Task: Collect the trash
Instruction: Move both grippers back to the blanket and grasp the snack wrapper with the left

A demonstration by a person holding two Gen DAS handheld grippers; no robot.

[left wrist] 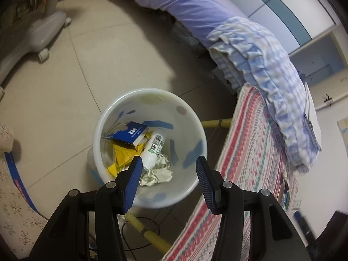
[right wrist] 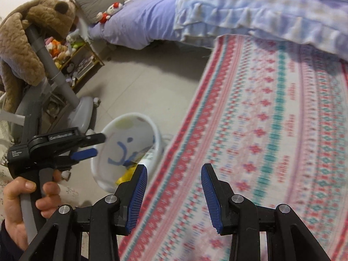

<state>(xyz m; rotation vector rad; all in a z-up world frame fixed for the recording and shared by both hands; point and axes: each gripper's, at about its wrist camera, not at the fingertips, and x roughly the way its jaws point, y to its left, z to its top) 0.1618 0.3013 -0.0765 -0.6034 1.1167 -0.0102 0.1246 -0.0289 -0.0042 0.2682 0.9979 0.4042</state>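
A white trash bin (left wrist: 191, 117) with blue marks stands on the tiled floor. Inside lie a blue box (left wrist: 130, 133), a white bottle with a barcode (left wrist: 153, 150), yellow wrappers (left wrist: 124, 155) and crumpled paper (left wrist: 157, 173). My left gripper (left wrist: 169, 163) is open and empty, right above the bin's mouth. In the right wrist view the bin (right wrist: 139, 130) is at lower left, with the left gripper (right wrist: 87, 145) over its rim. My right gripper (right wrist: 174, 171) is open and empty above the patterned cloth (right wrist: 271, 130), to the right of the bin.
A bed with a purple sheet (left wrist: 191, 4) and a checked blanket (left wrist: 271, 76) lies beyond the bin. A grey wheeled stand (left wrist: 39, 32) is at left. A brown plush toy (right wrist: 32, 32) hangs on a grey pole. A shelf with toys (right wrist: 71, 54) stands behind.
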